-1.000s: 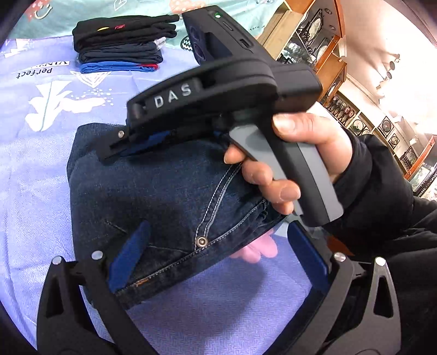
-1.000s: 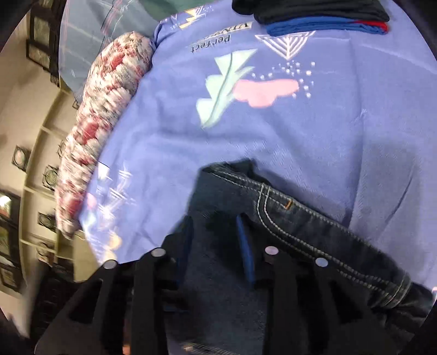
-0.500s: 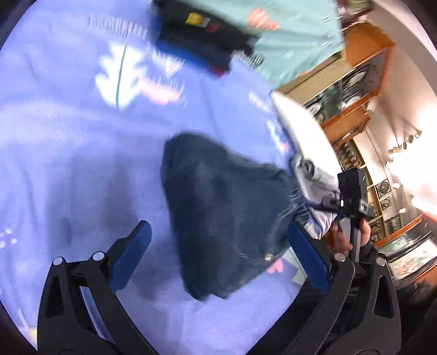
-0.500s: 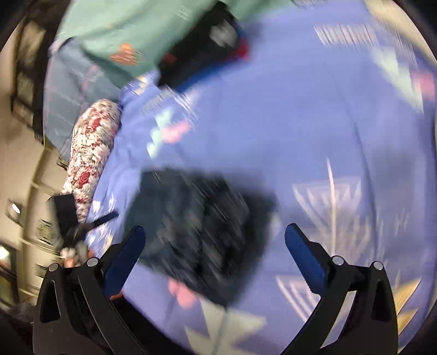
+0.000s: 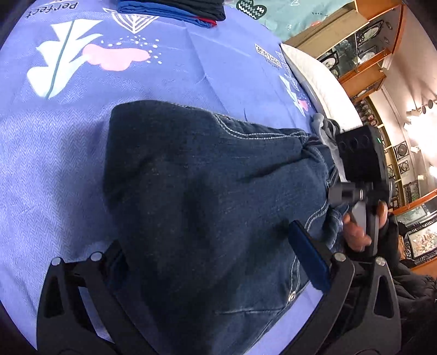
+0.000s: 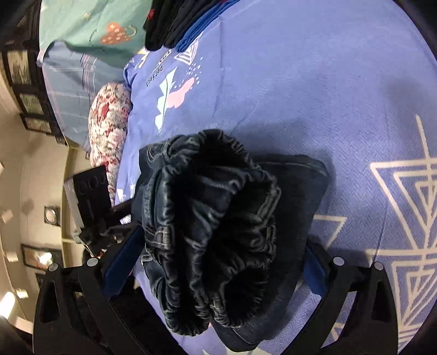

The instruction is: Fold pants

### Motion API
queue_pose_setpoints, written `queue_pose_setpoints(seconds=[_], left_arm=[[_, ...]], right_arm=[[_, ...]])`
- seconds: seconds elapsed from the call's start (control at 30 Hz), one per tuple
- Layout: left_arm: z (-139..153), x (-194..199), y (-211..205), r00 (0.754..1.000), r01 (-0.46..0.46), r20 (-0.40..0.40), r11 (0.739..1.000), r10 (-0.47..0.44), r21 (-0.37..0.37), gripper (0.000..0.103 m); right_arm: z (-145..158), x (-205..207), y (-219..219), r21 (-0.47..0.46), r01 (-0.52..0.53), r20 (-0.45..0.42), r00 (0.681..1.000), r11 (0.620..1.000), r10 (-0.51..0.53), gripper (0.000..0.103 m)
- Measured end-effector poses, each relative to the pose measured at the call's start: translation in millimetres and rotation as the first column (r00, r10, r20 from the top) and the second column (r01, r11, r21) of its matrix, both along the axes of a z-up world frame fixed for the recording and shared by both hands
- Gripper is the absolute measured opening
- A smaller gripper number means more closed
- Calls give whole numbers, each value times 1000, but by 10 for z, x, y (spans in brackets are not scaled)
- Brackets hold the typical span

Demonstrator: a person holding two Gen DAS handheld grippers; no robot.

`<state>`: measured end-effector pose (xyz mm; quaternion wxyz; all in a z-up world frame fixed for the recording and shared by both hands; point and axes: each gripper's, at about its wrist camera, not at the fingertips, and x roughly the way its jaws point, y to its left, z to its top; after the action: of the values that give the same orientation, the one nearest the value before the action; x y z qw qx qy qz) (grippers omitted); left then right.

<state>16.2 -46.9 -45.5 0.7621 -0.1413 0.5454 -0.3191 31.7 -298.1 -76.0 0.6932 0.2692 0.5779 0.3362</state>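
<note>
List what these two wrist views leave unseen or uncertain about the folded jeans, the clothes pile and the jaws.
- Folded jeans: the near end runs off the bottom edge of the left wrist view.
- Left gripper: its left finger is sunk behind denim, so contact is unclear.
- Right gripper: the bunched waistband hides whether the jaws touch the fabric.
- Stacked clothes: cut off by the top edge in both views; the count is unreadable.

The folded jeans (image 5: pixel 207 207) lie on the purple sheet (image 5: pixel 54 142) between the left gripper (image 5: pixel 213 262)'s spread fingers. The right gripper (image 5: pixel 360 174) sits beyond their far right edge, its fingers seemingly hidden.
</note>
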Motion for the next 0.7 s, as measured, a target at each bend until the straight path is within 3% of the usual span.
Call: queue_pose_setpoints(seconds=[0.07,0.13,0.2,0.37,0.47,0.57,0.7], left_arm=[[36,-77,-18,1000,11,19,1000,-11,7,100],[113,-134,-52,999,12,40,1000,-11,-10,100],[190,-148,-51,998,12,57,999,-10,-31,100],[487,-199,22,993,-13,117,995,25,-101,100],[828,-86,102,981,-28,186,991,53,-133,100],[1381,201,158,955,-53,283,989,90,-135,100],[2221,921,222,902,-87,408,986,140,-146,100]], right_arm=[[65,-154,92,-78,-71,103,992,994,79,101],[97,-324,141,-131,-98,175,977,986,120,93],[171,-410,106,-79,-74,210,974,994,89,85],[497,-484,94,-5,-45,297,954,999,45,83],[833,-419,81,-1,-41,379,925,999,39,83],[1307,-189,125,-8,-35,461,887,999,35,83],[2116,360,254,-42,32,578,816,999,-2,83]])
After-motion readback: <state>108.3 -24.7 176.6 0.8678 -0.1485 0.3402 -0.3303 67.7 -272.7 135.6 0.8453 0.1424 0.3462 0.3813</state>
